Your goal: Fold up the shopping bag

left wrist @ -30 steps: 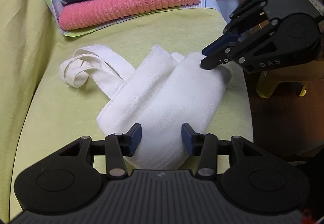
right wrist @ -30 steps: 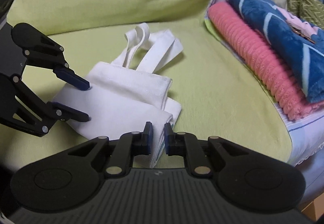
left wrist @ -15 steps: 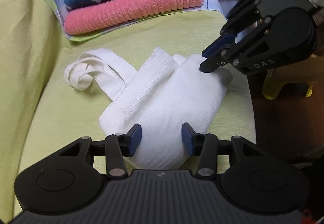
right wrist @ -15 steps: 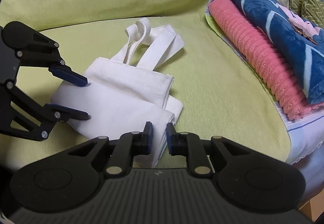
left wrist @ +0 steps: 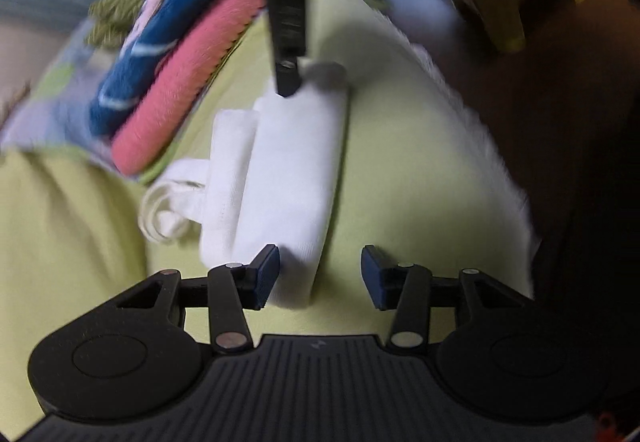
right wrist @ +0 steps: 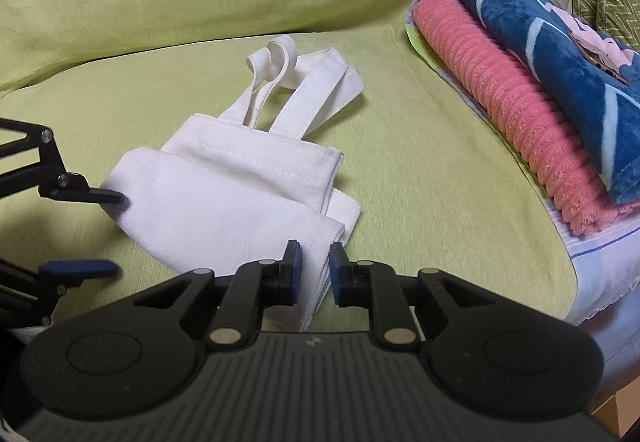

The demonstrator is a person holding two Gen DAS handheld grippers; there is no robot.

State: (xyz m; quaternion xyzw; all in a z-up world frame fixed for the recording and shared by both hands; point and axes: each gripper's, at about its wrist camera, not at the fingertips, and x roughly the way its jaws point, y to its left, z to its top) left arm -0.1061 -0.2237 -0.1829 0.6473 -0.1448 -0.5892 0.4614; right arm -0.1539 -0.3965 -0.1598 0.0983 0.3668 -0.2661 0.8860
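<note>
1. Two hand-held grippers work at a white shopping bag (right wrist: 236, 198) that lies folded on a yellow-green sofa cushion (right wrist: 420, 170).
2. In the right wrist view the bag fills the middle of the seat, its handles (right wrist: 288, 82) looped toward 12 o'clock.
3. Right hand-held gripper (right wrist: 311, 274): jaws drawn narrow, pinching the bag's near folded corner between the blue pads (right wrist: 294, 270).
4. Left hand-held gripper (left wrist: 319, 274): jaws spread wide; its left pad touches the bag's near end, the right pad stands over bare cushion.
5. In the right wrist view the left gripper enters at 9 o'clock, one finger tip against the bag's edge, the other lower and apart from it.
6. At 2 o'clock lie a pink ribbed towel (right wrist: 520, 130) and a blue blanket (right wrist: 560, 62) stacked on a patterned sheet (right wrist: 592, 262).
7. The left wrist view is blurred.
</note>
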